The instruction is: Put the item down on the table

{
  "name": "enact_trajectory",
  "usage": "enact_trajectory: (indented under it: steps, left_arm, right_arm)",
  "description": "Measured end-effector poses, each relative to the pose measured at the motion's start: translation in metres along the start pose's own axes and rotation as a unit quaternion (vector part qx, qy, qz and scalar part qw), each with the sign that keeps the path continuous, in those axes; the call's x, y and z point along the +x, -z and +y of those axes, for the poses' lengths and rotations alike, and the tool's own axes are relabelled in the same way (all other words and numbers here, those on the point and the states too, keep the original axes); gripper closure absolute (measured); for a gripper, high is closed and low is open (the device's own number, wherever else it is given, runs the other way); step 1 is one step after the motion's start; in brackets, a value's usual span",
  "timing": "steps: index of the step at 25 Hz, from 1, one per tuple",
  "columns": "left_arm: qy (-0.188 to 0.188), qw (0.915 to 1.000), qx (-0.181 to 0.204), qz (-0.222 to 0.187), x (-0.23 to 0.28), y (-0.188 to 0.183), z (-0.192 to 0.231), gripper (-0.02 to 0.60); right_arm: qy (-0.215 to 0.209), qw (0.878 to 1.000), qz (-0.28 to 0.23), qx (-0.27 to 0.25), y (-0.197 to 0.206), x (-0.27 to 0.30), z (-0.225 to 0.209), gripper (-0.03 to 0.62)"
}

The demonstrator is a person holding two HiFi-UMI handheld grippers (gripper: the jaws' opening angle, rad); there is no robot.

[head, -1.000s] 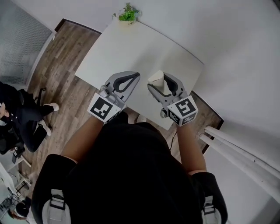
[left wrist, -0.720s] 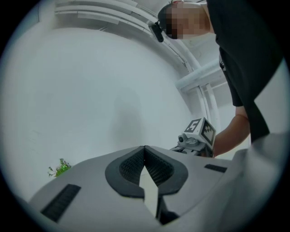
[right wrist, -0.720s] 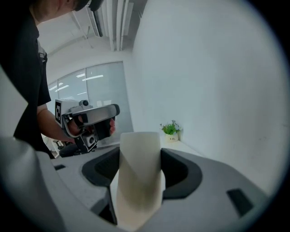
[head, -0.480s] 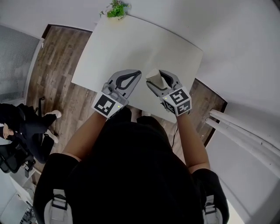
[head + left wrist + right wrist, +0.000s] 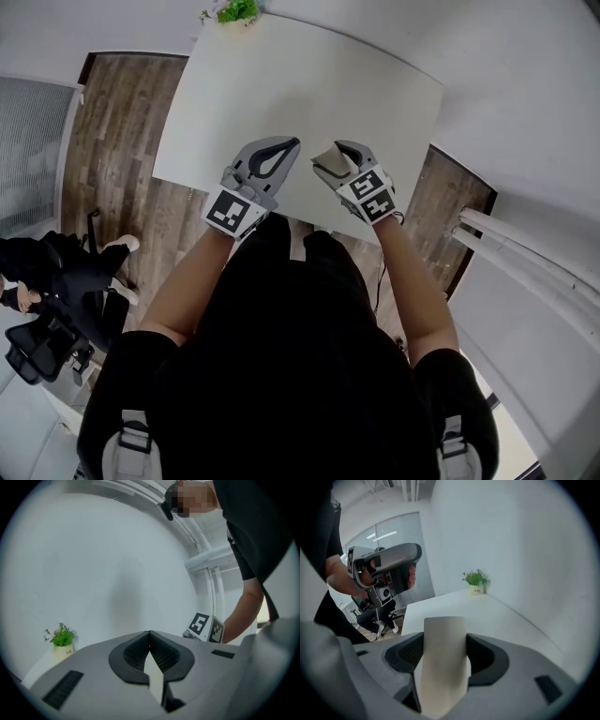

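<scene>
My right gripper (image 5: 330, 157) is shut on a cream, cup-like paper item (image 5: 326, 159), held above the near part of the white table (image 5: 281, 75). In the right gripper view the item (image 5: 443, 663) stands between the dark pads, with the right gripper (image 5: 444, 641) closed on its sides. Just to its left, my left gripper (image 5: 289, 147) hovers over the same table edge. In the left gripper view the left gripper (image 5: 150, 633) has its jaws together with nothing between them. The right gripper's marker cube (image 5: 205, 627) shows beyond.
A small potted plant (image 5: 232, 11) stands at the table's far corner, by the white wall. A seated person (image 5: 56, 272) is on the wood floor at the left. White pipes (image 5: 525, 253) run along the wall at the right.
The head view has tilted, so the table sits higher in the frame. Both grippers stay side by side over the near table edge, and the right one still holds the item.
</scene>
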State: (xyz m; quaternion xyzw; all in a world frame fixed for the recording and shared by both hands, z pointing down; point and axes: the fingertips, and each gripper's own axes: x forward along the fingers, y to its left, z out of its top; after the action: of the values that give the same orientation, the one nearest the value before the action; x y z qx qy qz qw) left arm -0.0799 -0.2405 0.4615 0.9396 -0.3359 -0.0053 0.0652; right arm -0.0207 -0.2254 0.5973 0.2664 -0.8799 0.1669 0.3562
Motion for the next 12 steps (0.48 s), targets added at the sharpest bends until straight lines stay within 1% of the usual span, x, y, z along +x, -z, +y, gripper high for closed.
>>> enact_trajectory:
  steps: [4,7,9,12]
  left_arm:
    - [-0.006,0.9999,0.000,0.008,-0.001,0.018,0.011,0.588]
    - [-0.010,0.9995,0.001,0.031,-0.001,0.035,0.017,0.588]
    - [-0.015,0.9994,-0.003,0.030,0.000,0.042,0.021,0.588]
    - [-0.011,0.9993,-0.004,0.034,-0.001,0.047,0.024,0.588]
  right_arm:
    - [0.001,0.999,0.031,-0.009,0.020,0.020,-0.001,0.310]
    - [0.000,0.998,0.057,-0.016,0.037,0.038,-0.003,0.310]
    - [0.001,0.997,0.077,-0.030,0.047,0.048,-0.003,0.310]
    - [0.000,0.993,0.104,-0.049,0.058,0.060,-0.001,0.310]
